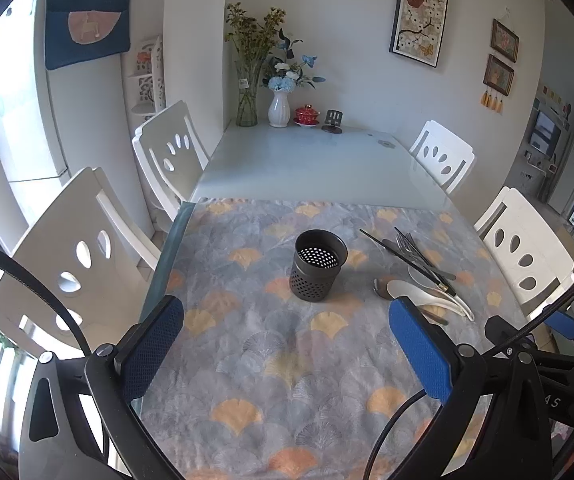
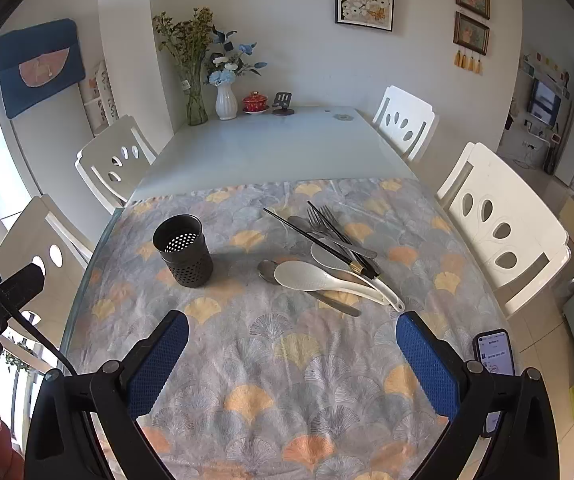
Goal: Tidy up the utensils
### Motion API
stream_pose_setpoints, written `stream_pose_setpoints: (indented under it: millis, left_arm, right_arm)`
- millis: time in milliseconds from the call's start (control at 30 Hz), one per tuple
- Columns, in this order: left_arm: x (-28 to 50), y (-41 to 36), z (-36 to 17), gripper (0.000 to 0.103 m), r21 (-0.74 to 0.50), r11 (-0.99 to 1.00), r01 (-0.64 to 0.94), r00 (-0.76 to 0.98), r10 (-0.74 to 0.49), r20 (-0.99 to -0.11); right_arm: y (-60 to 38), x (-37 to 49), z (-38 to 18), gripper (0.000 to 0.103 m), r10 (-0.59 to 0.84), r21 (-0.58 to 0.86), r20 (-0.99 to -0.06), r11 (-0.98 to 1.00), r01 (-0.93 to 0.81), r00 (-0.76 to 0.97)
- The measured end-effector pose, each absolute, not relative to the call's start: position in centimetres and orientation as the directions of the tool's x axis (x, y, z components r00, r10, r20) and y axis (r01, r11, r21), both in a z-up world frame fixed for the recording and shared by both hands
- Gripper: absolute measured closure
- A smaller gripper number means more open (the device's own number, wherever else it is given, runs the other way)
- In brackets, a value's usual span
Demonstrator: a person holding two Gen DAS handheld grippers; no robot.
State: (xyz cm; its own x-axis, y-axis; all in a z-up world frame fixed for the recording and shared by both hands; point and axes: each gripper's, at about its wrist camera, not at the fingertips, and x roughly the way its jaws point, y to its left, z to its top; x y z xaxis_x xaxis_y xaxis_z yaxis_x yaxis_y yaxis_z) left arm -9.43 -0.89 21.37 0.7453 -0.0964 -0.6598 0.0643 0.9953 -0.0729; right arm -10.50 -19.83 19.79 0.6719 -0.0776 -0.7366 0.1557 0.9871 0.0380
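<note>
Both grippers, left [image 1: 287,344] and right [image 2: 293,354], hover spread wide and empty above the tablecloth [image 2: 271,360], nothing sorted yet, so next comes lifting 1 utensil from the pile [image 2: 327,264] beside the empty holder [image 2: 183,250].

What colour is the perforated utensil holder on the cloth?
Black, or very dark grey, with small round holes. The utensil holder shows best in the right wrist view.

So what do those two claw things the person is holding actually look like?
Each is a black plastic frame with two fingers faced in blue textured pads. Round silver screw heads sit at the finger joints. The left gripper has black cables looping past it; the right gripper looks the same, with white lettering on its body.
</note>
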Motion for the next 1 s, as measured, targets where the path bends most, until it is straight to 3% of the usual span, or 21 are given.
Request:
stream_pose_setpoints:
  millis: [1000]
  left_arm:
    - [-9.2, -0.7, 21.8, 0.000, -0.113, 0.990, 0.081, 0.768, -0.134, -0.626]
  right_arm:
    - [-20.2, -12.7, 21.5, 0.000, -0.019, 0.057, -0.687, 0.995, 0.080, 0.726]
